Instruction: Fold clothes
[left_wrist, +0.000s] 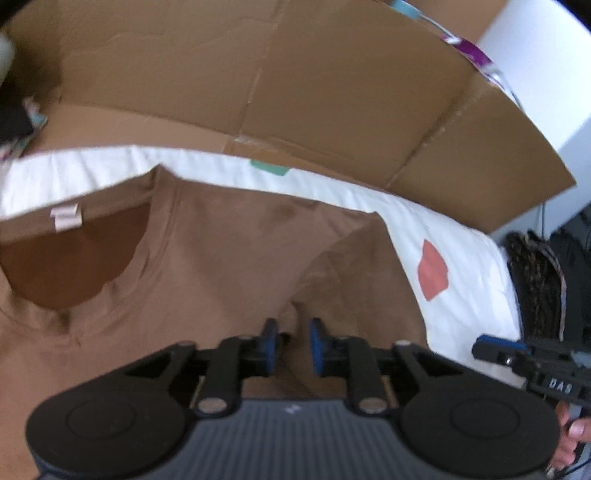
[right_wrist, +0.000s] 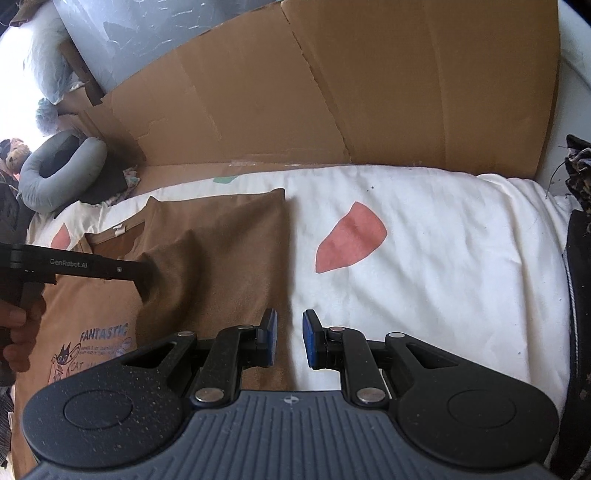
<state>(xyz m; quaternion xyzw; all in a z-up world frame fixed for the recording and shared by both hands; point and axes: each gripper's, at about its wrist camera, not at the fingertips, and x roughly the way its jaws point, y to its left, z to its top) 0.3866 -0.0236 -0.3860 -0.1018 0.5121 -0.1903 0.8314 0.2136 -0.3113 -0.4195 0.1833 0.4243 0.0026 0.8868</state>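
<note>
Here the brown T-shirt (right_wrist: 221, 258) lay on the white bed sheet (right_wrist: 424, 258), one side folded inward. Left tool (left_wrist: 290, 345) narrowly parted above that fold, gripping nothing; right tool (right_wrist: 287, 338) narrow, empty, hovering at shirt's edge.

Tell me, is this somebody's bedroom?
Probably a bedroom at home: a brown T-shirt lies on a white sheet like a bed's, cardboard propped behind it, a grey cushion nearby.
</note>
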